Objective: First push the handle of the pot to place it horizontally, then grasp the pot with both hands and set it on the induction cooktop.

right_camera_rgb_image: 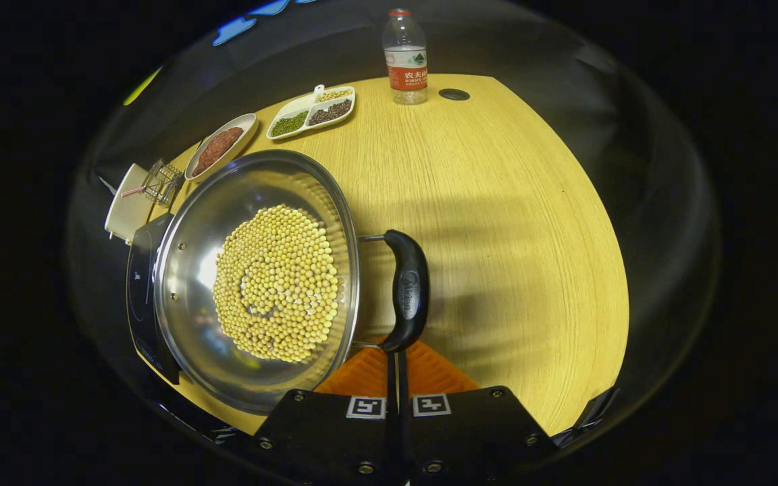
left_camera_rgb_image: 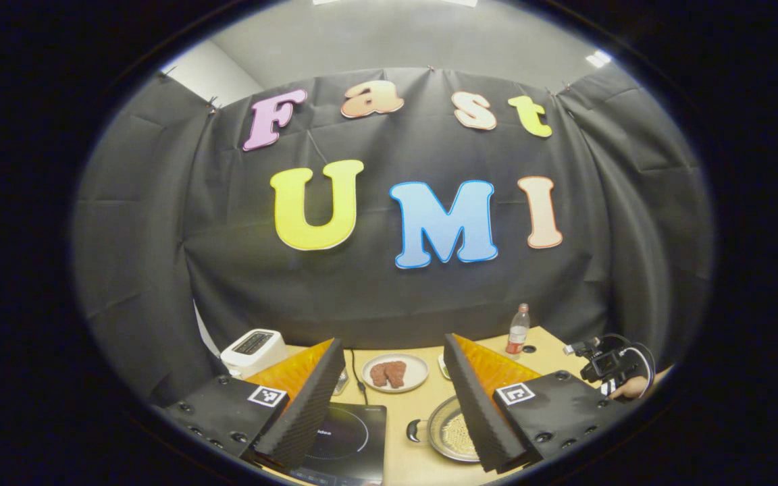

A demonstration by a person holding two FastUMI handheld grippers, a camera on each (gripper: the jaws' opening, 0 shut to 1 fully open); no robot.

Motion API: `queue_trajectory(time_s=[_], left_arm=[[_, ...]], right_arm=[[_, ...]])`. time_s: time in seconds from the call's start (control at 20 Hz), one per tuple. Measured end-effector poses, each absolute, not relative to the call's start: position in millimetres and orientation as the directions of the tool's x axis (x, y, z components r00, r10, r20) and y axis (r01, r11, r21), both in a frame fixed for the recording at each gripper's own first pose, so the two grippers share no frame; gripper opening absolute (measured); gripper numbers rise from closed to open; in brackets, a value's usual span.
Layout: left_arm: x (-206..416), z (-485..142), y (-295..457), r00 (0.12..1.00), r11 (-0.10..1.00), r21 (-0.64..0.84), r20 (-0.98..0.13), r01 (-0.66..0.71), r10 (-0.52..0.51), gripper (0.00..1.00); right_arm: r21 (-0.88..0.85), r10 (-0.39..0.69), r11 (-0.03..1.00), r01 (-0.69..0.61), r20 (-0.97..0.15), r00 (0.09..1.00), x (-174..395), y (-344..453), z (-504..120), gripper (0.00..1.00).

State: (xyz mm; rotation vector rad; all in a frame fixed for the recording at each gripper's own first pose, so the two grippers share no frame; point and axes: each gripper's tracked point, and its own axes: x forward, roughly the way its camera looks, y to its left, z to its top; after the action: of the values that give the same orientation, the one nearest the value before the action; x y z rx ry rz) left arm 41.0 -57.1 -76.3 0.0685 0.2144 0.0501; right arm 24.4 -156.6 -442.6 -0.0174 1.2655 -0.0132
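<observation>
The steel pot [right_camera_rgb_image: 193, 270] sits on the wooden table [right_camera_rgb_image: 497, 223], holding a layer of yellow beans [right_camera_rgb_image: 274, 283]. Its black side handle [right_camera_rgb_image: 408, 290] faces my right gripper [right_camera_rgb_image: 396, 354], which is shut, with its tips touching the handle's near end. The black induction cooktop [right_camera_rgb_image: 138, 283] lies just past the pot's far side. In the left gripper view, my left gripper [left_camera_rgb_image: 394, 341] is open wide and raised above the table, aimed at the wall. Below it lie the pot [left_camera_rgb_image: 453, 425], its other handle [left_camera_rgb_image: 416, 430] and the cooktop [left_camera_rgb_image: 345, 439]. The right gripper [left_camera_rgb_image: 608, 368] shows at the right, held by a hand.
A water bottle [right_camera_rgb_image: 405, 57] stands at the table's far edge beside a round hole [right_camera_rgb_image: 454, 94]. A divided dish of beans [right_camera_rgb_image: 311, 111], a plate of brown food [right_camera_rgb_image: 220, 145] and a white toaster [right_camera_rgb_image: 129, 209] line the far left. Bare table stretches to the pot's right.
</observation>
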Motion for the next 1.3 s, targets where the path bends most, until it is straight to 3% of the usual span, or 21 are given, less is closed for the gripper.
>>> queue_trajectory(time_s=[0.1,0.2,0.3,0.35,0.4,0.45,0.8,1.3], left_arm=[[42,-84,-59,0.974,0.998,0.06,-0.222,-0.032,0.045,0.99],[47,-92,-61,0.972,0.999,0.04,-0.234,-0.012,0.021,0.99],[52,-103,-64,0.969,1.0,0.015,-0.247,0.011,-0.007,0.99],[55,-108,-66,0.967,1.0,0.007,-0.256,0.022,-0.019,0.99],[59,-115,-68,0.963,0.999,0.003,-0.266,0.034,-0.032,0.99],[61,-121,-72,0.959,0.999,-0.005,-0.278,0.048,-0.047,0.99],[72,-205,-96,0.892,0.989,-0.034,-0.429,0.144,-0.145,0.96],[94,-339,-92,0.753,0.987,-0.047,-0.642,0.155,-0.149,0.98]], right_arm=[[-0.059,-0.056,0.998,0.001,-0.942,0.331,24,-167,-433,0.01],[-0.061,-0.062,0.998,0.015,-0.931,0.36,19,-173,-422,0.15],[-0.063,-0.069,0.998,0.027,-0.91,0.408,16,-179,-407,0.51],[-0.062,-0.073,0.997,0.038,-0.892,0.446,16,-181,-398,0.77],[-0.046,-0.064,0.998,0.048,-0.874,0.482,17,-180,-395,0.94],[-0.028,-0.053,0.998,0.056,-0.853,0.52,18,-177,-384,1.0],[0.036,-0.014,0.998,0.059,-0.731,0.682,24,-156,-336,1.0],[0.029,-0.036,0.996,0.088,-0.756,0.654,30,-149,-370,1.0]])
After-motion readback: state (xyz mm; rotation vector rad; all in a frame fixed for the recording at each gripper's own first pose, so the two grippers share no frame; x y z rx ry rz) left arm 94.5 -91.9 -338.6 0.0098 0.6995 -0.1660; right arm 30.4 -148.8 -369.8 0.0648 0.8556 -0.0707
